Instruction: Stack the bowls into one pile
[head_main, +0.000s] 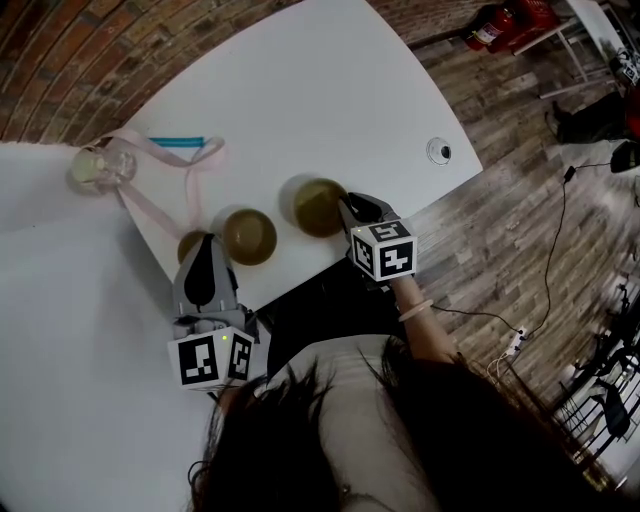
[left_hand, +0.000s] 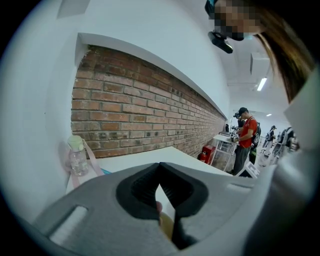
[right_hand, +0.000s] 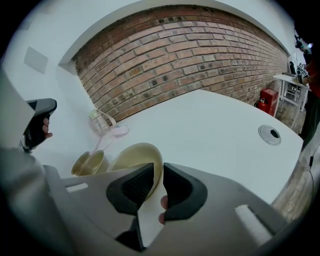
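Three tan bowls sit near the front edge of the white table (head_main: 330, 90). The right bowl (head_main: 314, 205) has its rim pinched between the jaws of my right gripper (head_main: 347, 205). In the right gripper view that bowl (right_hand: 135, 157) tilts up, with the right gripper (right_hand: 156, 172) shut on its rim. The middle bowl (head_main: 249, 236) stands free. My left gripper (head_main: 207, 242) hangs over the smaller left bowl (head_main: 188, 245) and hides most of it. In the left gripper view the left gripper (left_hand: 160, 172) has its jaw tips touching, and a sliver of bowl (left_hand: 167, 227) shows below them.
A clear bottle (head_main: 100, 165) with a pink strap and a blue stick (head_main: 176, 141) lie at the table's far left. A round cable port (head_main: 438, 151) is set near the right edge. Red extinguishers (head_main: 492, 27) stand on the floor. People (left_hand: 245, 137) stand far off.
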